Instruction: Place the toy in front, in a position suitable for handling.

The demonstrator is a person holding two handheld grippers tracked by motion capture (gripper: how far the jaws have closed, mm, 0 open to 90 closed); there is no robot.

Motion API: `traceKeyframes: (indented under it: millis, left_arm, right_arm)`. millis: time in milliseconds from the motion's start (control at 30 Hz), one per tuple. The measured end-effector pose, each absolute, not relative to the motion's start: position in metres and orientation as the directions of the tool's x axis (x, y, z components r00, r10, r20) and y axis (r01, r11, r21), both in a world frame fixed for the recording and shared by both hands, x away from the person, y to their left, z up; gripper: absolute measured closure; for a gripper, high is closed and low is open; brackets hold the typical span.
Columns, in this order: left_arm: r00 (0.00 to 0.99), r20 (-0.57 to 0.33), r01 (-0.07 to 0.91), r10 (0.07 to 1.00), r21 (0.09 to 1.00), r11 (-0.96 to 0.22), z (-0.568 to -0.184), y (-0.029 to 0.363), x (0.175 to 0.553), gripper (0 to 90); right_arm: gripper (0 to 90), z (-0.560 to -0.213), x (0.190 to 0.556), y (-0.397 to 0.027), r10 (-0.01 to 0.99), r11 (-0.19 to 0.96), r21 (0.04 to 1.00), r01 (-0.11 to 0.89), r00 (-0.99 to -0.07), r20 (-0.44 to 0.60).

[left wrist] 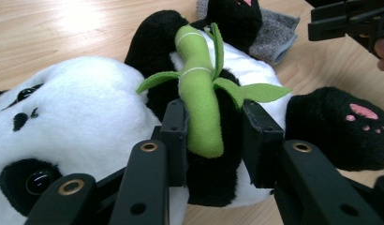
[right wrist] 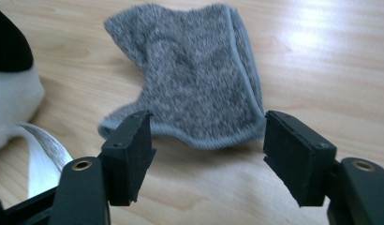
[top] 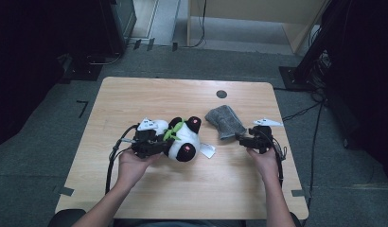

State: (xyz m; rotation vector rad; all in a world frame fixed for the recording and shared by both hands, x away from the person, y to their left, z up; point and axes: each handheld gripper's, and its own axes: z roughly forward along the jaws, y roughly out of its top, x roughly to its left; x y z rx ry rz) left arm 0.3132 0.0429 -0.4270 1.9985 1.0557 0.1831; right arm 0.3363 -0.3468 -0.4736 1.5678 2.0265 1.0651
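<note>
While the wooden desk fills mid-frame, toy panda lying at centre, left tool clamped on its black arm and green bamboo stalk, grey cloth right of centre, right tool open just before its near edge.

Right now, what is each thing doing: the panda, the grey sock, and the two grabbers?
Plush panda: lying on the table, gripped.
Grey sock: flat, crumpled, untouched.
Left gripper: fingers shut on the panda's arm and bamboo.
Right gripper: fingers open, just before the sock.
</note>
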Motion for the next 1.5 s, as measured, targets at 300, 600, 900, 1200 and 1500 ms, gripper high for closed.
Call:
traceKeyframes:
  millis: [300, 600, 900, 1200, 1500]
  left_arm:
    - [0.633, -0.266, 0.613, 0.727, 0.746, -0.261, -0.428, 0.038, 0.303, 49.5]
    - [0.633, -0.296, 0.619, 0.715, 0.748, -0.239, -0.430, 0.031, 0.292, 43.8]
    - [0.653, -0.301, 0.596, 0.694, 0.771, -0.226, -0.426, 0.047, 0.297, 39.0]
    - [0.684, -0.190, 0.522, 0.704, 0.802, -0.291, -0.418, 0.066, 0.298, 35.4]
    - [0.696, -0.208, 0.528, 0.687, 0.797, -0.294, -0.424, 0.101, 0.312, 33.8]
  right_arm:
    - [37.8, -0.465, 0.356, -0.338, 0.925, 0.080, 0.758, 0.647, -0.332, 0.186]
    - [40.8, -0.472, 0.384, -0.313, 0.918, 0.162, 0.734, 0.659, -0.374, 0.133]
    - [41.6, -0.482, 0.400, -0.309, 0.916, 0.187, 0.718, 0.671, -0.383, 0.119]
    - [44.9, -0.484, 0.404, -0.304, 0.890, 0.199, 0.715, 0.670, -0.429, 0.154]
    - [48.9, -0.499, 0.409, -0.303, 0.884, 0.247, 0.684, 0.686, -0.448, 0.130]
